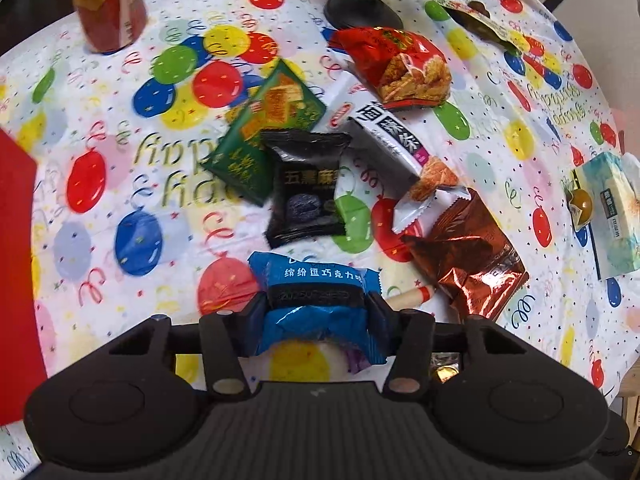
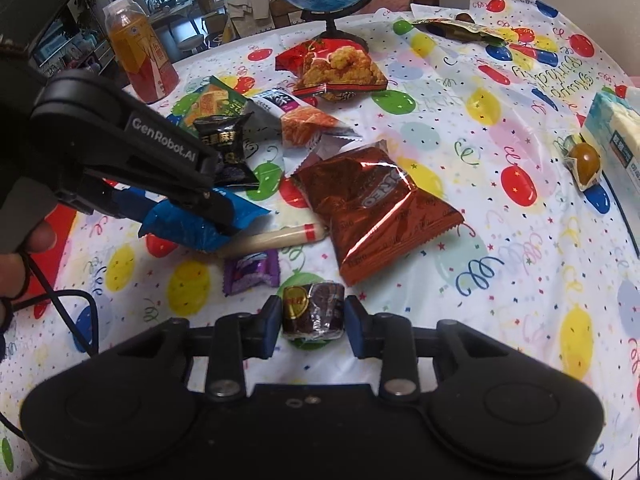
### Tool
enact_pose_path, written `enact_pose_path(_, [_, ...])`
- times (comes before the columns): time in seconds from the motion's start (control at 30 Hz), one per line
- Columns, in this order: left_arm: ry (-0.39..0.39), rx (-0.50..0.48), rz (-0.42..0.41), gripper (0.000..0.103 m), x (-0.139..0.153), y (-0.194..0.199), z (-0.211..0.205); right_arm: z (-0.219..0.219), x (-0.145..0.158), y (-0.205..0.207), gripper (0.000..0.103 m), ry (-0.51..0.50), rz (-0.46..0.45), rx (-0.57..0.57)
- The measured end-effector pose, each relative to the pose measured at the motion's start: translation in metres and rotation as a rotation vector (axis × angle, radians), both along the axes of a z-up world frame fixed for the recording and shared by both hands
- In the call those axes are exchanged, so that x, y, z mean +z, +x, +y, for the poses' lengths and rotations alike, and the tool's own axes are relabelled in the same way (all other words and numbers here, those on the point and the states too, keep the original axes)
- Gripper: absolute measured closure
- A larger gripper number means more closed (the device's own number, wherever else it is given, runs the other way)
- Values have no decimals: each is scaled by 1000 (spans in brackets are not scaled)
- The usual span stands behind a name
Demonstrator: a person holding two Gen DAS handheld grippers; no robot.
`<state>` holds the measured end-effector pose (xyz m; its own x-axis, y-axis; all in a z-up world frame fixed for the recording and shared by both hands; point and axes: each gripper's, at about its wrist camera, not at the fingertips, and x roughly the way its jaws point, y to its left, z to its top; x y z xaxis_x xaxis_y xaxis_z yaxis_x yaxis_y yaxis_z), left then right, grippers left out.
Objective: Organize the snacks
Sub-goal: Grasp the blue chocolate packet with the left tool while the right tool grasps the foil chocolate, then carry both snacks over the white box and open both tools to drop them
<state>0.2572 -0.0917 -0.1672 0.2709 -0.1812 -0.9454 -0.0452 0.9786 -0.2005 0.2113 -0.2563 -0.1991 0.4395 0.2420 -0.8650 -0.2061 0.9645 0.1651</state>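
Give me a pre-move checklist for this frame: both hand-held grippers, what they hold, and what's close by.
1. Left hand-held gripper clamped on the blue chocolate packet: ok, fingers press both sides.
2. Blue packet lifted off the tablecloth: ok in the right wrist view.
3. Right hand-held gripper straddling the small brown wrapped cake: ok.
4. Right fingers closed on the cake: not ok, gaps show on both sides.
5. Purple packet and sausage stick apart from the cake: ok.
6. Destination for the snacks: cannot tell.
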Motion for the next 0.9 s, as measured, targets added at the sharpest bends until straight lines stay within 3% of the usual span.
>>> enact_pose_path(0.4, [-12, 87, -110, 52, 62, -67, 64, 31, 59, -38, 71, 53, -75, 67])
enact_pose_path(0.67, [-2, 171, -200, 52, 111, -110, 121, 83, 105, -56, 71, 98, -137, 161])
enact_pose_path(0.9, [25, 260, -261, 52, 135, -138, 181, 146, 127, -59, 71, 119, -171, 257])
